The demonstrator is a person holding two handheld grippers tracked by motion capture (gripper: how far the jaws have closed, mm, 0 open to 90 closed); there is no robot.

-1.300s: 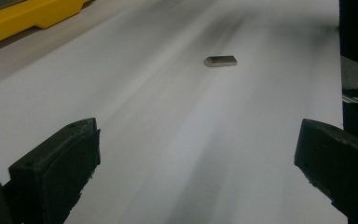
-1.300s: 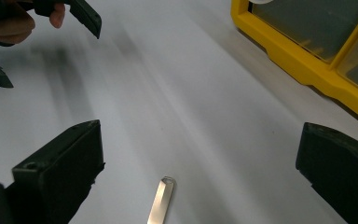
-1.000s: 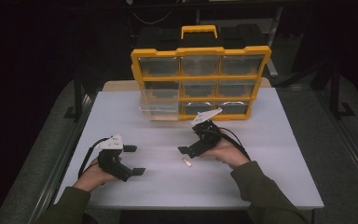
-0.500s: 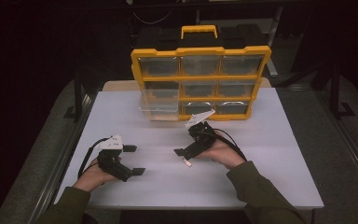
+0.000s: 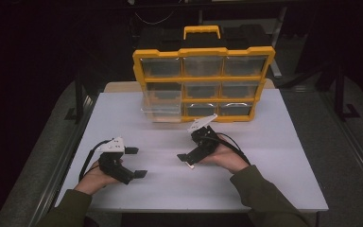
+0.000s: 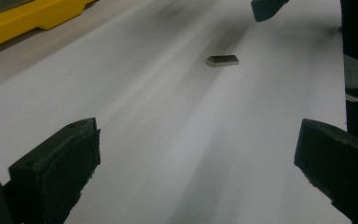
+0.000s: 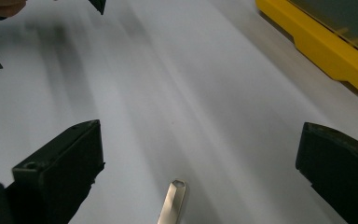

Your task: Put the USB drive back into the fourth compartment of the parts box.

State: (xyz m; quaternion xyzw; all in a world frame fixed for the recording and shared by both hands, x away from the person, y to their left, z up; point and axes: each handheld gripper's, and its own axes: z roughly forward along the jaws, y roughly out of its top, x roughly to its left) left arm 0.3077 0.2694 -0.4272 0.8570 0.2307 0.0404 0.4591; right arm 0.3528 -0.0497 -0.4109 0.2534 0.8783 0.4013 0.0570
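Left gripper (image 5: 134, 162) low left of the high view, jaws wide, holding nothing, right gripper (image 5: 185, 158) at centre, jaws wide over a small flat metal piece (image 5: 189, 164) on the white table (image 5: 274, 161), yellow organizer (image 5: 203, 75) with 9 drawers upper centre.

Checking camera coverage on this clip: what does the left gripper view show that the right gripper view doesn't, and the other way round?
Left gripper view: the open left gripper, with the small flat silver metal strip lying whole on the table farther off, seen from its side. Right gripper view: the open right gripper with that strip's end up close between its jaws, untouched, showing a hole in it. Both: the white tabletop, a yellow edge of the plastic drawer organiser, and a black jaw tip of the other gripper at the top.
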